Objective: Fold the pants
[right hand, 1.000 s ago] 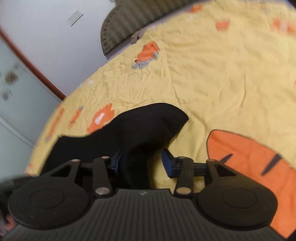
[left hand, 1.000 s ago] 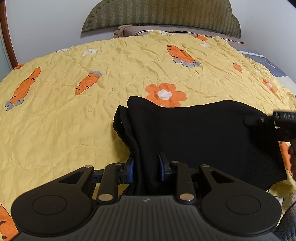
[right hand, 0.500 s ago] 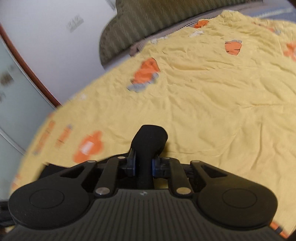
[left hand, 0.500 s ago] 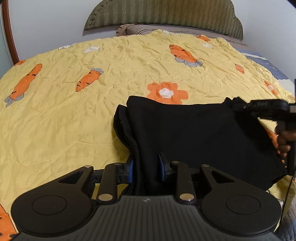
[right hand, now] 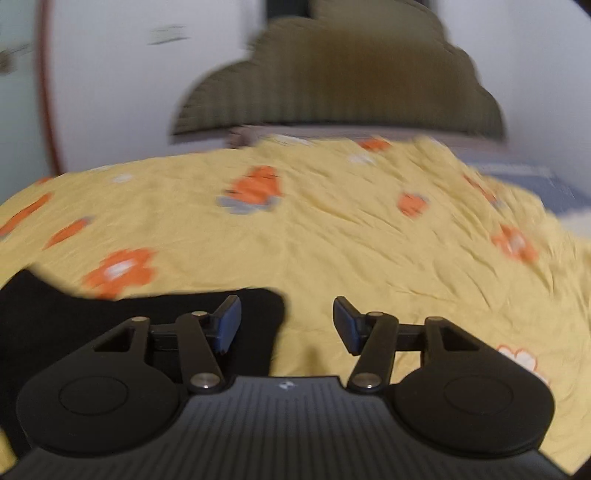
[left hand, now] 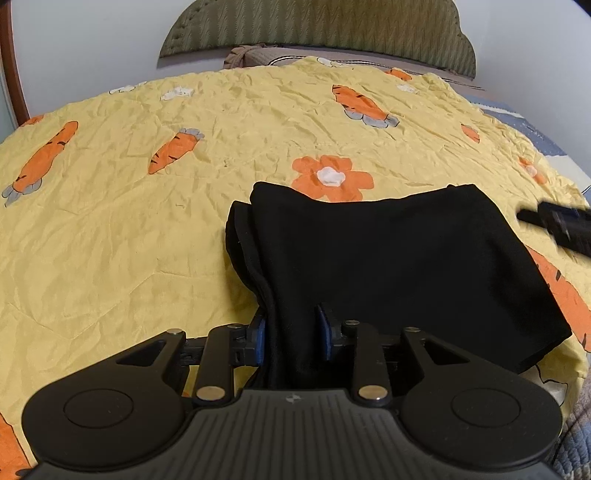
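Observation:
The black pants (left hand: 399, 258) lie folded in a thick rectangle on the yellow carrot-print bedspread (left hand: 129, 229). My left gripper (left hand: 290, 338) is shut on the pants' near left edge, with cloth bunched between the blue pads. My right gripper (right hand: 286, 325) is open and empty, just right of the pants' far right corner (right hand: 255, 310); it shows at the right edge of the left wrist view (left hand: 557, 227). The right wrist view is blurred.
A green padded headboard (left hand: 317, 29) and a brown pillow (left hand: 258, 57) stand at the far end of the bed. A blue-grey quilt (left hand: 532, 129) lies along the right side. A wooden frame (left hand: 11, 74) runs up the left wall.
My right gripper has let go of the pants' corner, opened and drawn back to the right. The corner now lies flat on the fold. My left gripper has kept its hold.

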Demonstrator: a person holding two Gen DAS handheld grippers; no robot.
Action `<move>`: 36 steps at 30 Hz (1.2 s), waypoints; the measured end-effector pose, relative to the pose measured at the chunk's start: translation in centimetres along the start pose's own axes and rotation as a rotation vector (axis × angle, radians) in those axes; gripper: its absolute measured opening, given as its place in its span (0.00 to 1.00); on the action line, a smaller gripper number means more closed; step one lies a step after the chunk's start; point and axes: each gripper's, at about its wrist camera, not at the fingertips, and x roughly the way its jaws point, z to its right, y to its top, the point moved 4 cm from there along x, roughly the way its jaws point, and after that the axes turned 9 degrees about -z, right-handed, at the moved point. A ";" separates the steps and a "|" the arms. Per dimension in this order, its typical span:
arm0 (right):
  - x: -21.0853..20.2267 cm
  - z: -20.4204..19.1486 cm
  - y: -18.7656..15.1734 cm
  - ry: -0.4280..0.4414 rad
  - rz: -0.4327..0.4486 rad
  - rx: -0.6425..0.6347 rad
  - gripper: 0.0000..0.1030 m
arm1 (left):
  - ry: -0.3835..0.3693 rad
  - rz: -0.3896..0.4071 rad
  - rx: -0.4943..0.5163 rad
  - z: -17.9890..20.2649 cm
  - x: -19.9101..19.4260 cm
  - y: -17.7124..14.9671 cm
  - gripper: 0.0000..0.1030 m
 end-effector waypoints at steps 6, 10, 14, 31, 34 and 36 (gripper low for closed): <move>-3.6 -4.3 -4.6 0.034 -0.059 -0.236 0.48 | -0.010 0.014 0.004 -0.4 0.1 -0.8 0.27; -2.8 -4.8 -8.9 -0.043 -0.128 -0.372 0.50 | -0.027 0.010 0.004 -0.9 -0.3 -1.2 0.27; -4.7 -4.7 -6.9 -0.092 -0.077 -0.309 0.50 | -0.034 0.016 -0.009 -1.4 -1.0 -1.5 0.27; -2.1 -20.9 -4.4 0.230 -0.025 -0.568 0.56 | 0.073 0.050 0.008 -2.8 -2.1 -1.6 0.27; -1.5 -19.6 -0.9 0.257 0.014 -0.404 0.60 | 0.096 0.054 0.016 -3.0 -2.3 -1.8 0.27; -0.1 -19.2 0.5 0.275 0.001 -0.359 0.60 | 0.100 0.054 0.016 -3.1 -2.4 -1.8 0.28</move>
